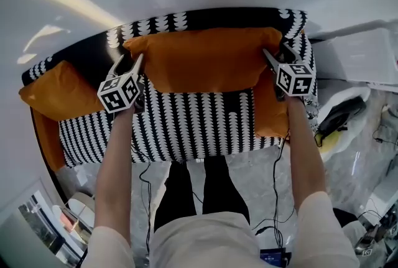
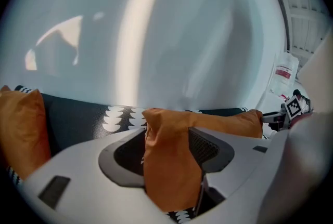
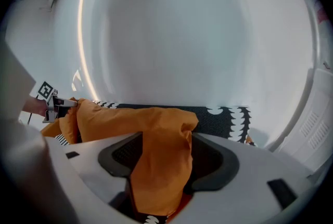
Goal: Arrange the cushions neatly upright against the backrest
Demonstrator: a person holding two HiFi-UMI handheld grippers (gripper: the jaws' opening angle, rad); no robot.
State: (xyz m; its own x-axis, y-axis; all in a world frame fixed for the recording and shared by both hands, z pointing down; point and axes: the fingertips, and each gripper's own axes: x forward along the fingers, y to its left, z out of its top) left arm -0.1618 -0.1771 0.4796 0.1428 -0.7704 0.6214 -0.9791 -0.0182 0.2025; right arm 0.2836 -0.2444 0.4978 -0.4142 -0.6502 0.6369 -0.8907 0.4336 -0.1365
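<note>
Jaws of the left gripper point(image 1: 129, 61) stand apart. The upper left corner of the middle cushion point(image 1: 205, 58) sits between them, its orange cloth loose and not pinched flat; one pad point(image 2: 210, 147) touches the cloth, the other shows a gap.

Right gripper point(image 1: 277, 52): jaws also apart. The cushion's upper right corner hangs slack between them and the cloth droops down through the gap.

Middle cushion: upper centre of the head view, upright, with its top edge along the backrest point(image 1: 205, 19) of the black-and-white patterned sofa point(image 1: 193, 117). It spans from one gripper to the other.

Left cushion point(image 1: 56, 92): orange, at the left end of the sofa, tilted, well apart from the middle one.

Right cushion point(image 1: 270, 108): orange, at the right end of the seat, below the right gripper and partly hidden by the forearm. Whether it touches the middle cushion cannot be told.

Both arms are stretched forward over the seat. Cables point(image 1: 146, 180) trail on the floor at lower centre, beside the person's legs.
</note>
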